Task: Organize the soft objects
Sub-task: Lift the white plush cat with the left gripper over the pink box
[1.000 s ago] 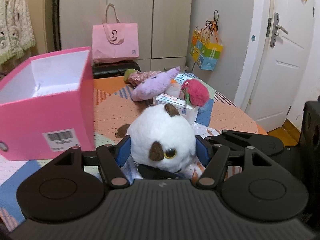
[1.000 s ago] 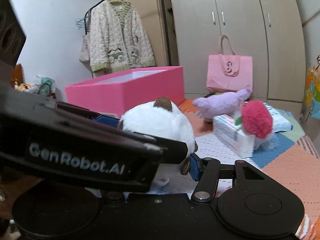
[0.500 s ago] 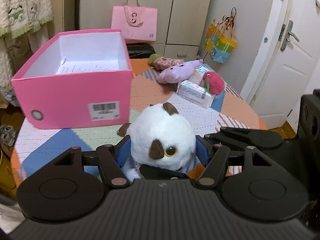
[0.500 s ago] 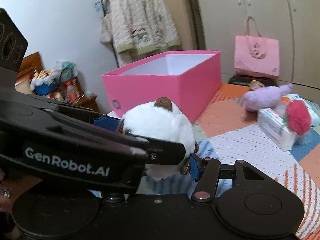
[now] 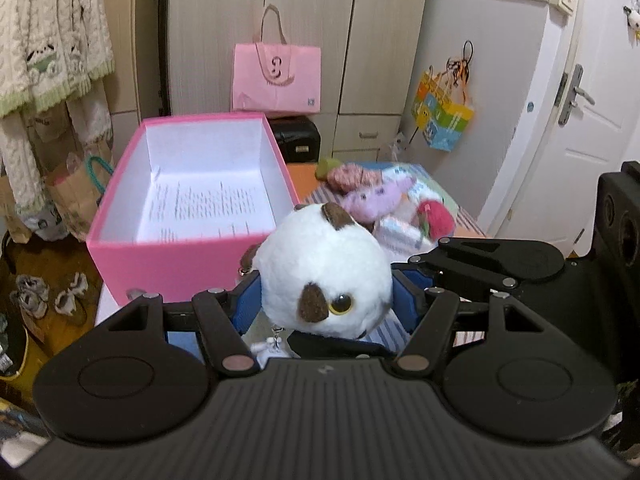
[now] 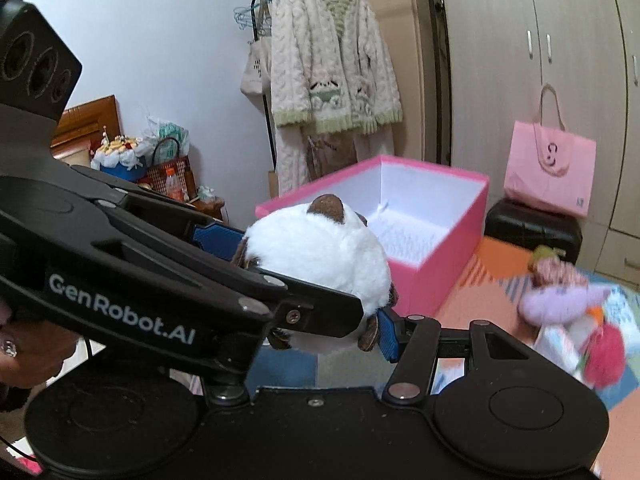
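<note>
A round white plush toy [image 5: 324, 276] with brown patches and a yellow eye is held in the air between both grippers. My left gripper [image 5: 326, 300] is shut on it with its blue pads at either side. My right gripper [image 6: 320, 300] also presses it, one blue pad at its lower right; the left gripper's body hides the other finger. The plush also shows in the right wrist view [image 6: 316, 252]. The open pink box [image 5: 192, 208] stands just beyond, its white inside holding only a printed sheet; it also shows in the right wrist view [image 6: 436, 264].
On the patchwork table [image 6: 472, 300] lie a purple plush [image 5: 372, 200], a red fuzzy plush [image 5: 436, 218], a tissue pack [image 5: 400, 232] and a pink patterned soft item [image 5: 348, 174]. A pink bag [image 5: 276, 76] stands by the wardrobe. Shoes [image 5: 32, 296] lie on the floor at left.
Both grippers have lifted the white plush well above the table and carried it toward the pink box, whose inside now shows from above.
</note>
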A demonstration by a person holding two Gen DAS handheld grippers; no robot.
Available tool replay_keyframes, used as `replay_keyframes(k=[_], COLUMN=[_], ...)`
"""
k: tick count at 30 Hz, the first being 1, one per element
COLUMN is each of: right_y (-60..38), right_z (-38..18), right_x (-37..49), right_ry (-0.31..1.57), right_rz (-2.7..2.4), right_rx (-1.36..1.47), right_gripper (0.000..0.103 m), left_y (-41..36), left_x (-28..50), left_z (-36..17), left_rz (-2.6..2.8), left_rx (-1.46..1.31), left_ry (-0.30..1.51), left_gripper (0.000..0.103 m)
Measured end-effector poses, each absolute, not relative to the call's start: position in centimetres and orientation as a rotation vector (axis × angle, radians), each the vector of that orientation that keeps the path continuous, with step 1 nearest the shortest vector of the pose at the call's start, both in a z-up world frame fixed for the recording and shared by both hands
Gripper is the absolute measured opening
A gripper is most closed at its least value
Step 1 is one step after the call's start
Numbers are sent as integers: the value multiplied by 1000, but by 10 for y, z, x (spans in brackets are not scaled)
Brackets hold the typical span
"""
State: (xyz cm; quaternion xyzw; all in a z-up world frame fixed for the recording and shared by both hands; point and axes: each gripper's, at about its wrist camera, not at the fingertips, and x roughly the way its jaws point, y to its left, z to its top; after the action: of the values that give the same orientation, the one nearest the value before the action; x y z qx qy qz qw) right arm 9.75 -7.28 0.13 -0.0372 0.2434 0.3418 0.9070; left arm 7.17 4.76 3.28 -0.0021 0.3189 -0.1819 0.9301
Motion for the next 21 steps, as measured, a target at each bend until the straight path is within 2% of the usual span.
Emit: replay_keyframes(k=[9, 21], right_y=[-56, -36], right_z=[34, 49], right_x=[152, 260], right_ry=[490, 485], right_rz=[698, 672], right_rx=[-77, -94], right_gripper=[65, 65], left_y=[67, 96], left_x=[126, 233], left_z=[67, 75], left_rz=[-384, -413], left_rx=[2, -45], left_ry=[641, 607], left_gripper=[66, 65])
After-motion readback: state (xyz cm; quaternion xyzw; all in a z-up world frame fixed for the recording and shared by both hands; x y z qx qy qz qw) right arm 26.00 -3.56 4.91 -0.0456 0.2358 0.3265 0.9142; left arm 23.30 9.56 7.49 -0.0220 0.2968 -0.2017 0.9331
